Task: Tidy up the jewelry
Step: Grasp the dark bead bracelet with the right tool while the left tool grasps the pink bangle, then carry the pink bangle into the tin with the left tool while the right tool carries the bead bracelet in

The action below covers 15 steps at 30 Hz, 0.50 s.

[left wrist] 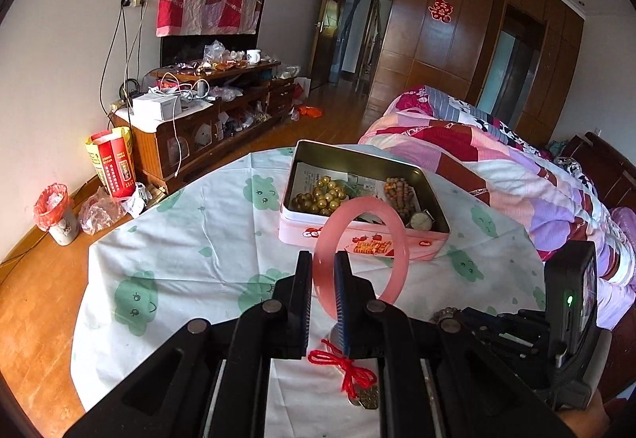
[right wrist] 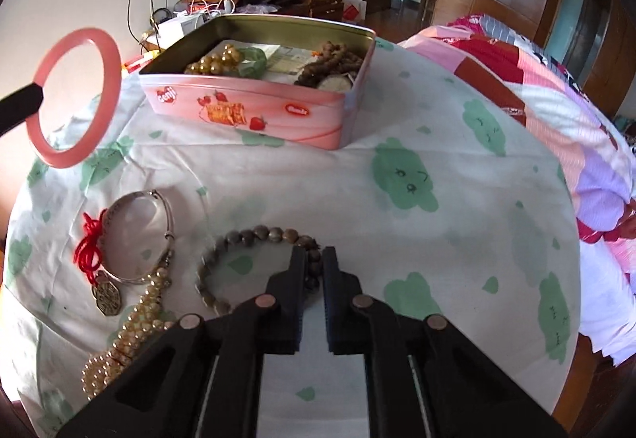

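Note:
My left gripper [left wrist: 322, 263] is shut on a pink bangle [left wrist: 397, 259] and holds it upright above the table, short of the pink tin [left wrist: 357, 239]. The bangle also shows in the right wrist view [right wrist: 107, 56], up in the air left of the tin [right wrist: 278, 112]. The tin holds gold beads [right wrist: 214, 62], brown beads [right wrist: 330, 60] and a watch. My right gripper [right wrist: 314, 255] is shut on a grey-brown bead bracelet [right wrist: 254, 235] lying on the tablecloth. A silver bangle [right wrist: 167, 215], a red cord with a coin charm [right wrist: 89, 243] and a pearl strand [right wrist: 135, 322] lie to its left.
The round table has a white cloth with green clouds [right wrist: 401, 175]. A bed with a pink quilt [left wrist: 497, 167] stands to the right. A cluttered TV cabinet [left wrist: 206, 112] and a bin [left wrist: 55, 211] stand by the far wall. The right gripper's body [left wrist: 564, 303] is beside my left one.

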Each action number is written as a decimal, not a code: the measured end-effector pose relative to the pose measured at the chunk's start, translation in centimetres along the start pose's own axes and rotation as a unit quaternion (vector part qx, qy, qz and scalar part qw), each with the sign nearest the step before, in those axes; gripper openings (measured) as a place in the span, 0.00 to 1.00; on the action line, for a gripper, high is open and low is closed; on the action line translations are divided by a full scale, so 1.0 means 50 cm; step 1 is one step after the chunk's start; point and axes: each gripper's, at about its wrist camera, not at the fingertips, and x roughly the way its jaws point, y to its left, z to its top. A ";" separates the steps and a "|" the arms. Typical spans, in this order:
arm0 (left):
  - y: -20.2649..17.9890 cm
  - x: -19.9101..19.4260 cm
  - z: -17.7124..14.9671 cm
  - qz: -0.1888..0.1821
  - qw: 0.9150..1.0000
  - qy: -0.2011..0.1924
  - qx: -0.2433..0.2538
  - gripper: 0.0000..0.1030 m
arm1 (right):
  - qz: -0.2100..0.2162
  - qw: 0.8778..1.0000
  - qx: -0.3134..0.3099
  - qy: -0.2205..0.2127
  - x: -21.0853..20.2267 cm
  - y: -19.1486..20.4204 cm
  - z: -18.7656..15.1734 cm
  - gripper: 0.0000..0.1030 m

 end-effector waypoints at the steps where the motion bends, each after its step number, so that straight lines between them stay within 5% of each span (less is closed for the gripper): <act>1: -0.001 -0.003 -0.001 0.001 1.000 -0.001 0.001 0.10 | 0.003 1.000 0.005 0.001 -0.002 -0.003 -0.001 0.09; 15: -0.005 -0.028 0.004 -0.010 1.000 -0.012 -0.009 0.10 | 0.062 0.990 0.061 -0.113 -0.148 -0.043 0.034 0.09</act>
